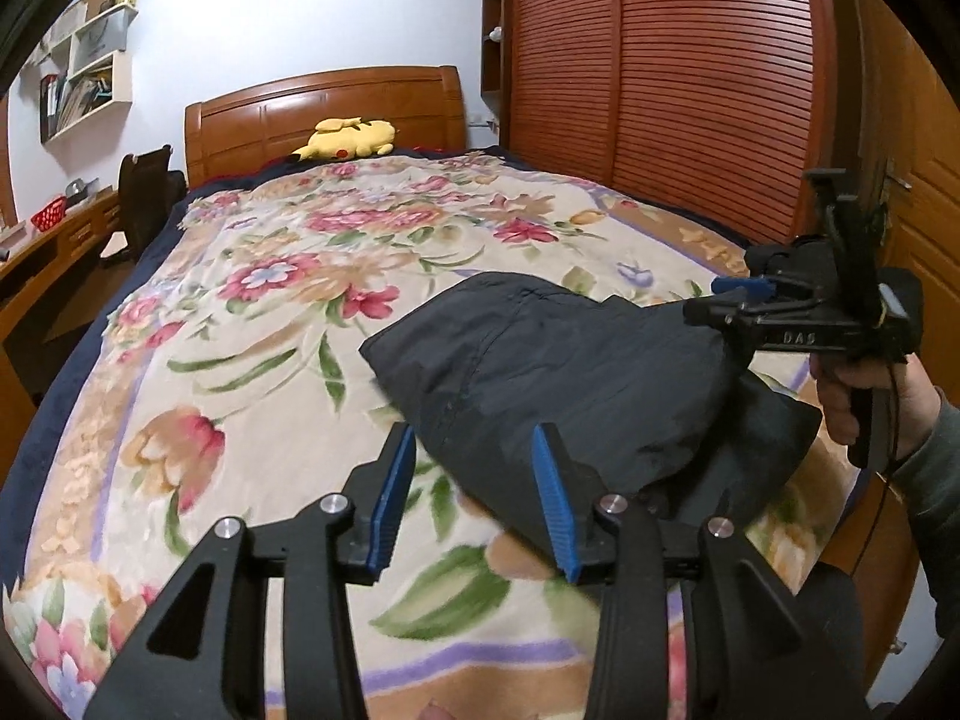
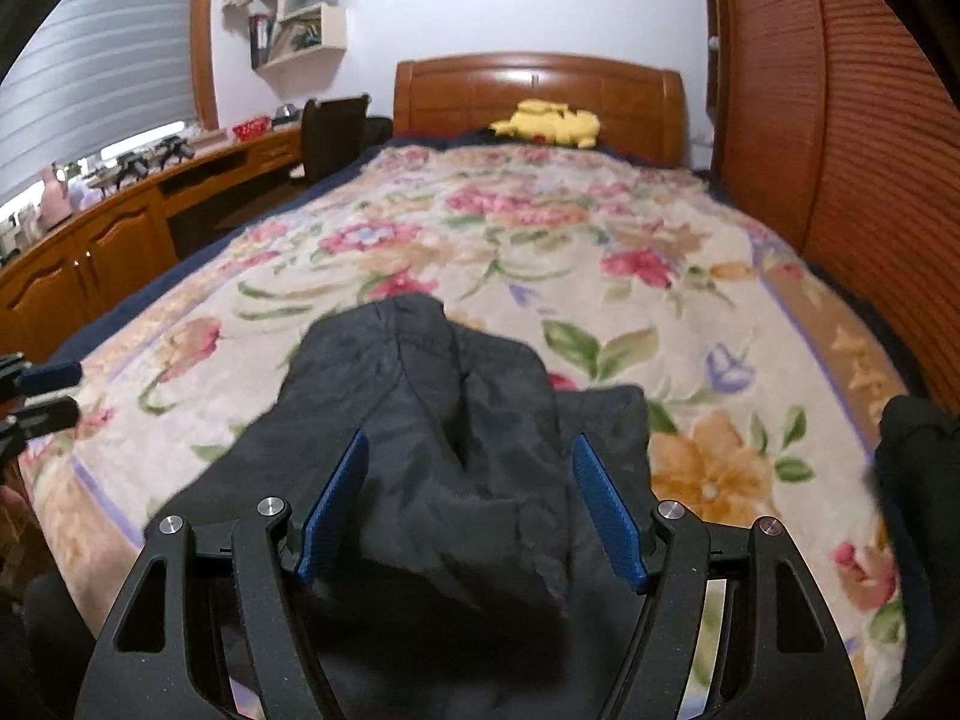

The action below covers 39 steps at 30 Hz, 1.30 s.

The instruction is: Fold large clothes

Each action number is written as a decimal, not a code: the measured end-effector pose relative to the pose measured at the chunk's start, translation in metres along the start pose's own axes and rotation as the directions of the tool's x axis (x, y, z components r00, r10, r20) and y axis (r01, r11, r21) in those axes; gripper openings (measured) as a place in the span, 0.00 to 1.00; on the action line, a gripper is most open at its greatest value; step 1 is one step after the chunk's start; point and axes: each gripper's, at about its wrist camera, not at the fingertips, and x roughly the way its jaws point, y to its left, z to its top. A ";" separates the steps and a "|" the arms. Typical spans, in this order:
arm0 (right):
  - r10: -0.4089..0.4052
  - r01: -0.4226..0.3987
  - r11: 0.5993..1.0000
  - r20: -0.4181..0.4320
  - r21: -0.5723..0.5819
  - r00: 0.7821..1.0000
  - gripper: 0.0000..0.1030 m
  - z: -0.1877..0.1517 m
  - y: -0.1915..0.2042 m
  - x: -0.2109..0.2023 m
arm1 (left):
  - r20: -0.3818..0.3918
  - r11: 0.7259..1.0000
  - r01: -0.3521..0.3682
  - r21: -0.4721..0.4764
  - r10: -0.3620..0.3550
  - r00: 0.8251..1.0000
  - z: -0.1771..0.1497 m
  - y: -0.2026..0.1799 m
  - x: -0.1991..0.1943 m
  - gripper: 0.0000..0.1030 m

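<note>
A dark padded garment (image 1: 570, 360) (image 2: 444, 396) lies folded in a bundle on the floral blanket (image 1: 252, 312) (image 2: 600, 276) at the near end of the bed. My left gripper (image 1: 474, 438) hovers at the bundle's near left edge. Its blue pads (image 1: 393, 498) stand apart and nothing is pinched between them. It also shows at the left edge of the right wrist view (image 2: 48, 393). A hand (image 1: 852, 390) holds my right gripper (image 1: 723, 300) (image 2: 469, 441) over the bundle's right end. Its jaws are wide, with the cloth below them and not pressed.
A yellow plush toy (image 1: 351, 138) (image 2: 546, 120) lies by the wooden headboard (image 1: 324, 102). A slatted wardrobe (image 1: 660, 78) runs along the bed's right side. On the left are a desk (image 2: 120, 222) and a dark chair (image 1: 147, 198). Another dark item (image 2: 918, 450) sits at the right.
</note>
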 end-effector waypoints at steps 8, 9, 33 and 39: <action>0.037 -0.038 0.999 -0.138 -0.006 0.990 0.70 -0.024 0.007 0.034 | -0.021 1.000 -0.008 -0.008 0.008 1.000 -0.011 0.003 0.008 0.39; 0.039 -0.041 0.999 -0.149 -0.007 0.988 0.70 -0.027 0.007 0.036 | -0.022 1.000 -0.008 -0.011 0.008 1.000 -0.012 0.004 0.009 0.39; 0.111 -0.102 0.992 0.129 -0.078 0.985 0.02 -0.011 0.031 -0.074 | -0.015 0.993 0.062 -0.098 -0.063 0.998 -0.032 0.021 0.016 0.42; -0.022 0.024 1.000 0.136 -0.009 0.991 0.02 -0.036 -0.002 -0.102 | -0.008 0.993 0.088 -0.077 -0.089 0.996 -0.025 0.005 0.023 0.44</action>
